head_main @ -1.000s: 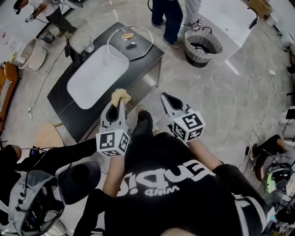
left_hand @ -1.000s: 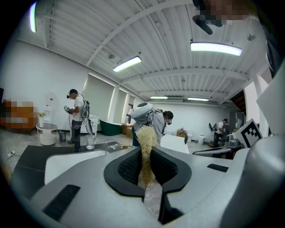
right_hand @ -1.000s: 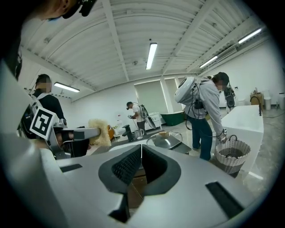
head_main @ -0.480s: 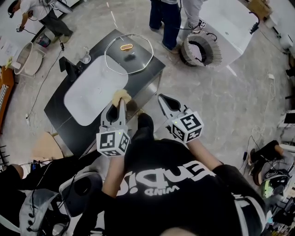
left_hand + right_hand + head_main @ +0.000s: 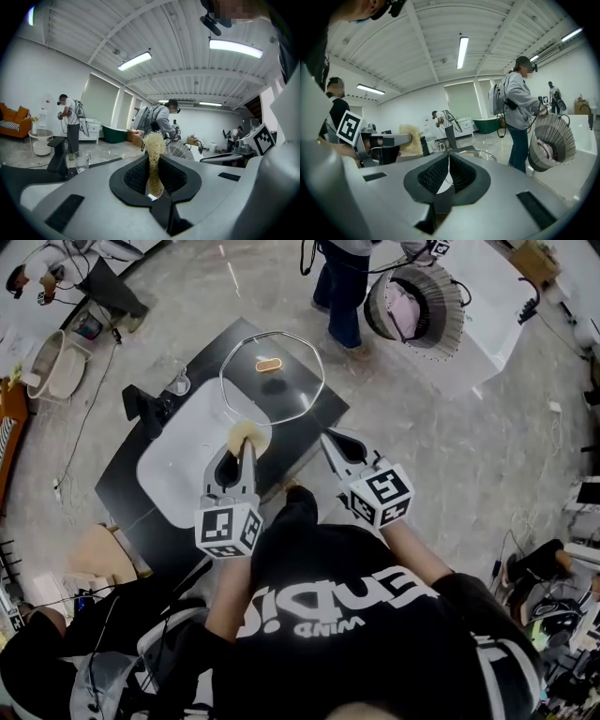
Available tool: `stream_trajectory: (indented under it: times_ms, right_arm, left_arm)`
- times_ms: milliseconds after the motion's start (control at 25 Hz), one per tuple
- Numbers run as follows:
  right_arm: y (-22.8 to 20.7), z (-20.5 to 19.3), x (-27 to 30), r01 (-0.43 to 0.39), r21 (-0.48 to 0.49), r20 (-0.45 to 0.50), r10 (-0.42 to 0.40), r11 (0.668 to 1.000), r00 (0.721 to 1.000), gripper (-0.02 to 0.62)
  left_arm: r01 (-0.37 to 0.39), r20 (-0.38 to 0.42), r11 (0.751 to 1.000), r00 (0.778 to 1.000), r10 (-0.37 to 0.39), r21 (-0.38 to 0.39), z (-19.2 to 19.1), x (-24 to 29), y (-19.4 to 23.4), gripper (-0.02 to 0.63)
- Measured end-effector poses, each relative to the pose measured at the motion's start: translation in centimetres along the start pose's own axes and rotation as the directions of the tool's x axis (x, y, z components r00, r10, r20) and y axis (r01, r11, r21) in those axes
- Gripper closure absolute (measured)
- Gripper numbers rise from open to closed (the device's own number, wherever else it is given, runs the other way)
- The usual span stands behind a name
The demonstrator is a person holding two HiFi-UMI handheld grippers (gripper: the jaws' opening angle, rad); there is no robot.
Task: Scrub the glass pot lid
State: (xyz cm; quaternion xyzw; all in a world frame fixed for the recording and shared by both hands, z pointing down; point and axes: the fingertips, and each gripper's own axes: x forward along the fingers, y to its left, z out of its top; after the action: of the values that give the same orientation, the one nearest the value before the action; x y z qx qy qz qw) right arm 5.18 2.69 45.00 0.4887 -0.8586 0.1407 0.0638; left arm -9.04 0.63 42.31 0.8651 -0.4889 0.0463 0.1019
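The glass pot lid (image 5: 272, 376) with a tan knob lies flat on the far end of a dark sink counter (image 5: 131, 486), partly over the white basin (image 5: 183, 451). My left gripper (image 5: 240, 443) is shut on a pale loofah scrubber (image 5: 248, 436), held over the basin's near edge, just short of the lid; the scrubber (image 5: 153, 145) stands up between the jaws in the left gripper view. My right gripper (image 5: 330, 440) is shut with nothing in it, at the counter's near right corner. The lid's rim (image 5: 487, 154) shows ahead of the right gripper's jaws.
A black faucet (image 5: 148, 409) and a drinking glass (image 5: 180, 382) stand at the counter's left side. A person (image 5: 345, 282) carrying a woven basket (image 5: 417, 301) stands just beyond the counter. More people, a white tub and cables lie around the floor.
Both grippers have moved forward together toward the counter; the scrubber now hangs over the basin edge near the lid. The person beyond has lifted the basket.
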Motion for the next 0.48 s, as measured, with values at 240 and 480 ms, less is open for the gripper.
stream_trajectory:
  times_ms: [240,480]
  right_arm:
    - [-1.7,2.1,4.7,-0.008,-0.011,-0.001,0.008,1.000,1.000,0.580]
    - [-2.3,3.4,7.7,-0.045,-0.026,-0.010,0.045,0.999,0.999,0.580]
  left_arm:
    - [0.010,0.004,1.000,1.000,-0.010,-0.017,1.7,4.1,2.9,0.555]
    - [0.008,0.007,0.999,1.000,-0.008,-0.046,2.7,6.7,4.6,0.555]
